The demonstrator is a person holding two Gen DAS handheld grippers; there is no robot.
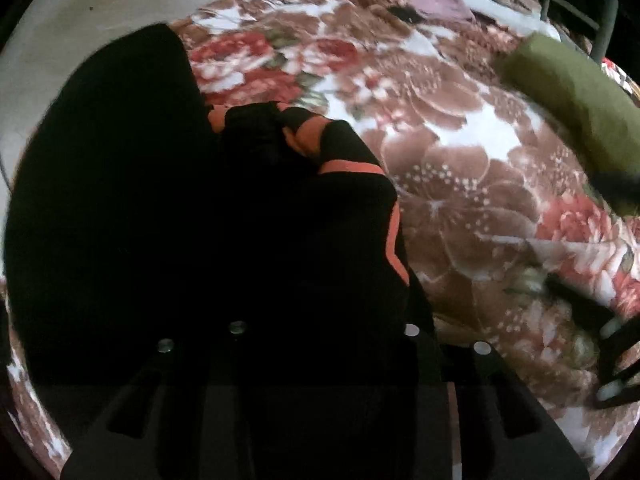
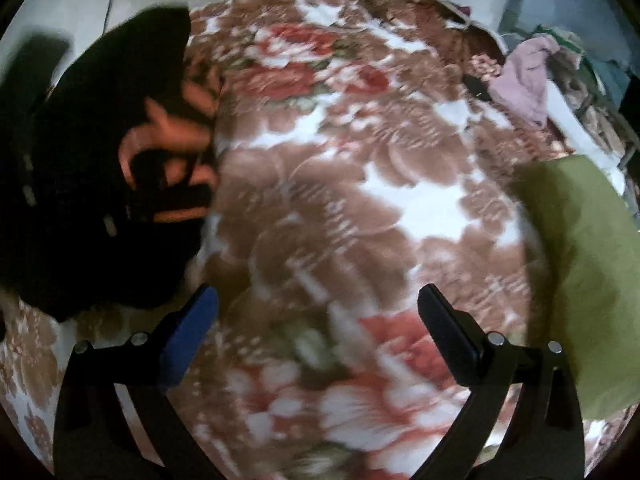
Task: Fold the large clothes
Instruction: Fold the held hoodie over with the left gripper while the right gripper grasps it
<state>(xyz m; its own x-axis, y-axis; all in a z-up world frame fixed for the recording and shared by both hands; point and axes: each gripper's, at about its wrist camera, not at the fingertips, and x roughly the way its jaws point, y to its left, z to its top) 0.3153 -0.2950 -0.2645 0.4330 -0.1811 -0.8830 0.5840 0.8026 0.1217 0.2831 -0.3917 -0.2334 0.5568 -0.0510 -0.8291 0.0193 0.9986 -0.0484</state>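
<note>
A black garment [image 1: 120, 200] with orange stripes [image 1: 348, 168] is bunched up on the left side of a floral blanket [image 1: 460, 160]. My left gripper [image 1: 324, 280] is buried in it, its jaws close together with dark cloth gathered between them. In the right wrist view the same garment [image 2: 80, 240] sits at the left, with a person's hand [image 2: 172, 132] on the left gripper's handle. My right gripper [image 2: 318, 300] hangs open over bare blanket [image 2: 340, 200], holding nothing. A folded olive-green cloth [image 2: 580, 280] lies just to its right.
The green cloth [image 1: 572, 100] lies at the blanket's right edge. A lilac cloth [image 2: 524, 80] and other loose clothes are piled at the far right. A pale wall [image 1: 80, 20] runs behind the bed, and a metal frame [image 1: 608, 20] stands at the far right.
</note>
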